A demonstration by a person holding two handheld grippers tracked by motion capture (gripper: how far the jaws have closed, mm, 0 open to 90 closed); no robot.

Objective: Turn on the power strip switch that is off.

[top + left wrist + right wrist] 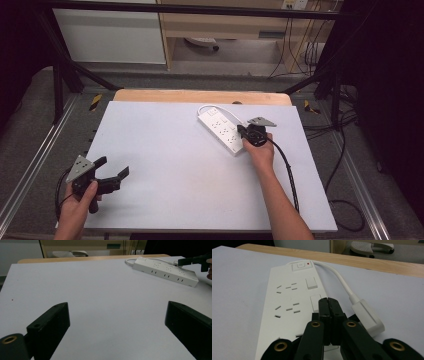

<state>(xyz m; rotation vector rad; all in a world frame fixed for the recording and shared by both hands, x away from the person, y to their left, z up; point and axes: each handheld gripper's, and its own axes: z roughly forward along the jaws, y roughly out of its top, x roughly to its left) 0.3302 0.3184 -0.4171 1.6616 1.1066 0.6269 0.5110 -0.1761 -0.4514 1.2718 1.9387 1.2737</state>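
A: Right hand [260,150] stretched forward from the bottom edge, forearm angled toward 11 o'clock, wrist over the far right part of the pale grey counter [175,170]. Left hand [80,200] low at 7 o'clock, near the counter's near left corner, fist wrapped round the handle.

B: Anything hidden?

A: Near end of the white plastic power strip [223,129] covered by the right claw [328,302] in the right gripper view. Cannot tell whether the tips touch the strip's face or hover just above it. Both forearms cut off by the bottom edge of the high view.

B: Claws?

A: Right claw fully closed, black jaws pressed flat together, nothing between them, tips over the strip's right-hand row of sockets, just beside the white angled plug [368,317] at 3 o'clock. Left claw [112,169] spread wide, holding nothing, bare counter between the jaws.

B: Strip's place?

A: Lying flat at 1 o'clock on the counter, slanted, white cable [339,277] curling off its far end, red light [308,264] beside the switch.
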